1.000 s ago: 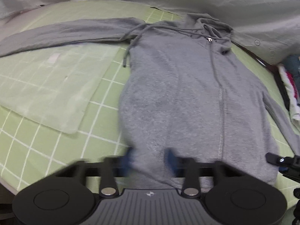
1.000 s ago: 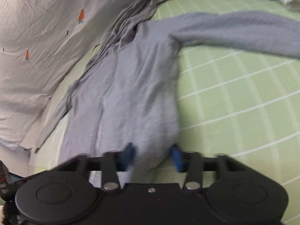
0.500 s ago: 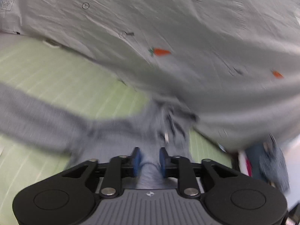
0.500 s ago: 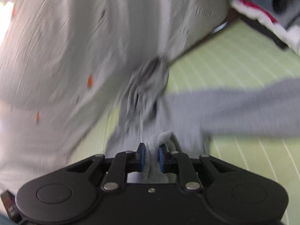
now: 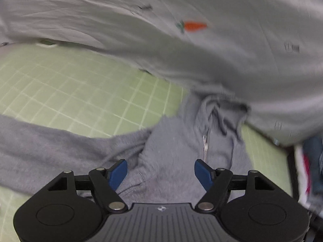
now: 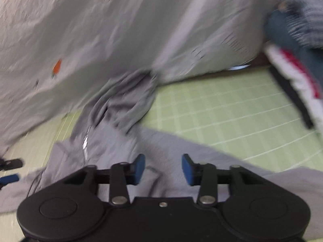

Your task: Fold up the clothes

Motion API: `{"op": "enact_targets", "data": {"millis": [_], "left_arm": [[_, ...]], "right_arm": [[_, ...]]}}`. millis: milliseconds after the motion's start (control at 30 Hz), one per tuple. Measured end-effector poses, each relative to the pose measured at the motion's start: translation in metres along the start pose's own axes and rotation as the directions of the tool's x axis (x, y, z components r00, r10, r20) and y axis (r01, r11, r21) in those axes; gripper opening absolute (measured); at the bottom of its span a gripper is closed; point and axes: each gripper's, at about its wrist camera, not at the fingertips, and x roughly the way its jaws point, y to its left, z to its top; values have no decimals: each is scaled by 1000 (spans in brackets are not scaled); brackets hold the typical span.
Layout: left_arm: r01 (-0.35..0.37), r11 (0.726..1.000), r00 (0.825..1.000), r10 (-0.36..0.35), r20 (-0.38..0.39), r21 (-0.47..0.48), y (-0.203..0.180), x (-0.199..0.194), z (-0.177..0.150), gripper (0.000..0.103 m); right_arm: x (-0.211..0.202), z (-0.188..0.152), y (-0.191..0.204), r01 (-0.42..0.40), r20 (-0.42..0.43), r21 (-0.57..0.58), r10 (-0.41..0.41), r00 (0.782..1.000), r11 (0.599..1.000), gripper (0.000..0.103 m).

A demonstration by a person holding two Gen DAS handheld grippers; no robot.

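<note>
A grey zip-up hoodie [image 5: 175,141] lies on the green gridded mat [image 5: 80,92], its lower part folded up toward the hood. Its hood [image 6: 125,98] rests against the white sheet, and one sleeve [image 5: 50,147] stretches left. In the right wrist view the hoodie [image 6: 113,147] shows with its other sleeve [image 6: 232,161] running right. My left gripper [image 5: 160,170] is open just above the folded fabric near the zipper [image 5: 205,141]. My right gripper [image 6: 163,168] is open over the fabric beside the shoulder. Neither holds anything.
A white sheet with small carrot prints [image 5: 193,25] hangs behind the mat. A pile of dark blue, white and red clothes [image 6: 292,46] lies at the right edge. The left gripper's fingertips [image 6: 9,178] show at the far left of the right wrist view.
Both grippers closed on the hoodie's bottom hem, carried it up toward the hood, and have now opened and let it go.
</note>
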Motion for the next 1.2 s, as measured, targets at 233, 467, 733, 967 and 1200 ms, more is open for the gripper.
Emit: {"op": "enact_targets", "data": {"millis": [233, 467, 733, 967, 1200], "left_arm": [[-55, 980, 996, 67, -61, 192, -9, 42, -9, 73], [-50, 941, 991, 87, -98, 335, -26, 67, -18, 73], [-40, 948, 996, 65, -68, 316, -18, 63, -14, 14], [81, 990, 995, -73, 72, -117, 49, 16, 23, 13], [-3, 997, 999, 6, 31, -72, 43, 42, 20, 26]], "right_arm": [[34, 4, 36, -111, -59, -134, 104, 993, 985, 30], [63, -1, 52, -103, -121, -310, 68, 990, 945, 43], [64, 10, 37, -176, -127, -242, 149, 981, 954, 7], [38, 49, -62, -185, 89, 350, 164, 982, 918, 6], [57, 41, -50, -7, -13, 322, 12, 1000, 947, 34]]}}
